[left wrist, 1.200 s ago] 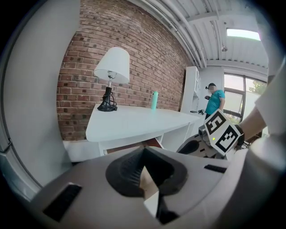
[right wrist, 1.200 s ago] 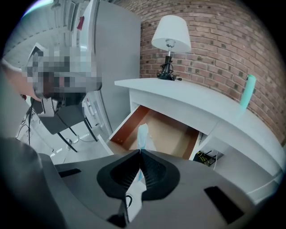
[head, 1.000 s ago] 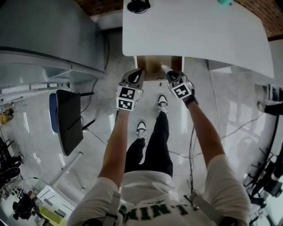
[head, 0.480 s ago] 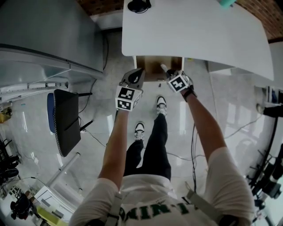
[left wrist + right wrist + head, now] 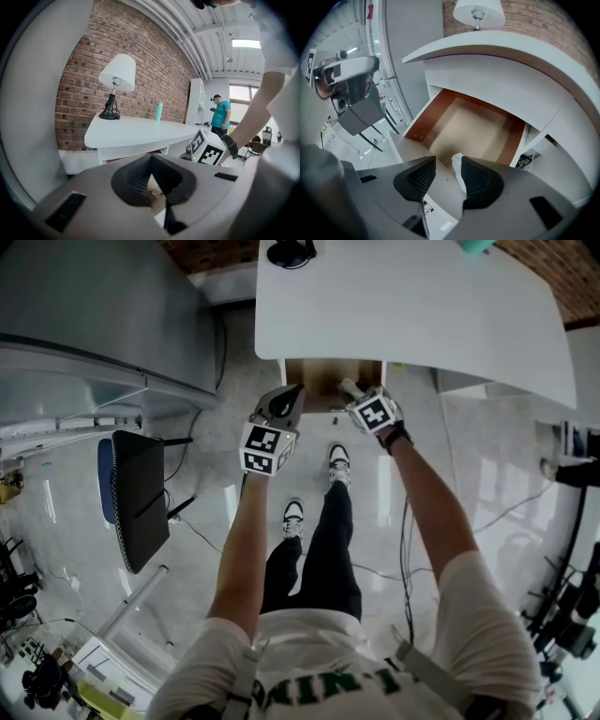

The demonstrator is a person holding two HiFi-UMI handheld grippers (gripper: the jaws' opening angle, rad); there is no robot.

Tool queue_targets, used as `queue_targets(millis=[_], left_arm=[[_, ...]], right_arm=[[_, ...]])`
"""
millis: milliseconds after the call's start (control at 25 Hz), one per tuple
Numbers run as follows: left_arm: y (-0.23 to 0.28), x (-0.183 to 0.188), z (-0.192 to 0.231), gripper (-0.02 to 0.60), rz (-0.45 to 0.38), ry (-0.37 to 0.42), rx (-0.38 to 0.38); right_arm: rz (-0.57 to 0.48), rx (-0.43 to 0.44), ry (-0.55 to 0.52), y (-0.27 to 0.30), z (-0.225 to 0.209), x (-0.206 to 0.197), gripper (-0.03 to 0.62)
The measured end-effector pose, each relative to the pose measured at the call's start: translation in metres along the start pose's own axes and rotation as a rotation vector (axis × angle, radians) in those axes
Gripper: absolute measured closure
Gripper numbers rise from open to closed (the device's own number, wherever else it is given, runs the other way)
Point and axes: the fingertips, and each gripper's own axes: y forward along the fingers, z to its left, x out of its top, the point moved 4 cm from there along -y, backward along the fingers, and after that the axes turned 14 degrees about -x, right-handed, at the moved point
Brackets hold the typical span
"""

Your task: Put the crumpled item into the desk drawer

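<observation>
A white desk (image 5: 412, 306) has its wooden drawer (image 5: 323, 381) pulled open toward me. My right gripper (image 5: 350, 388) hangs over the drawer's front edge. In the right gripper view its jaws (image 5: 448, 160) are opening. The crumpled white item (image 5: 458, 165) is between them, lying against the right-hand pad and clear of the other, above the drawer (image 5: 423, 121). My left gripper (image 5: 291, 393) is just left of the drawer front, its fingertips (image 5: 151, 159) together with nothing in them.
A black-based lamp (image 5: 291, 251) and a teal bottle (image 5: 476, 245) stand at the desk's far edge. A black chair (image 5: 141, 493) and a grey partition (image 5: 94, 306) are on the left. My feet (image 5: 339, 460) are below the drawer. A person in teal (image 5: 219, 115) stands behind.
Both grippers have drifted slightly left and toward the drawer. The right gripper now reaches further over the drawer's front edge.
</observation>
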Motion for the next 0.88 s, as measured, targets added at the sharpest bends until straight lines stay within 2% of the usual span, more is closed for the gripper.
queue_targets(millis=[240, 440, 560, 640, 880], left_arm=[[-0.009, 0.011, -0.005, 0.583, 0.008, 0.022, -0.015], [-0.020, 0.029, -0.015, 0.583, 0.003, 0.011, -0.026], [-0.029, 0.039, -0.022, 0.583, 0.012, -0.001, -0.021], [-0.035, 0.048, -0.027, 0.583, 0.015, 0.000, -0.020], [-0.051, 0.081, -0.049, 0.583, 0.009, 0.001, -0.030]], right_arm=[[-0.010, -0.011, -0.003, -0.022, -0.002, 0.000, 0.442], [-0.083, -0.016, 0.049, -0.060, 0.001, 0.002, 0.442], [-0.138, -0.024, 0.148, -0.092, -0.001, 0.005, 0.442], [-0.191, -0.068, 0.224, -0.113, -0.014, 0.008, 0.442], [-0.286, -0.180, 0.334, -0.180, -0.036, 0.007, 0.443]])
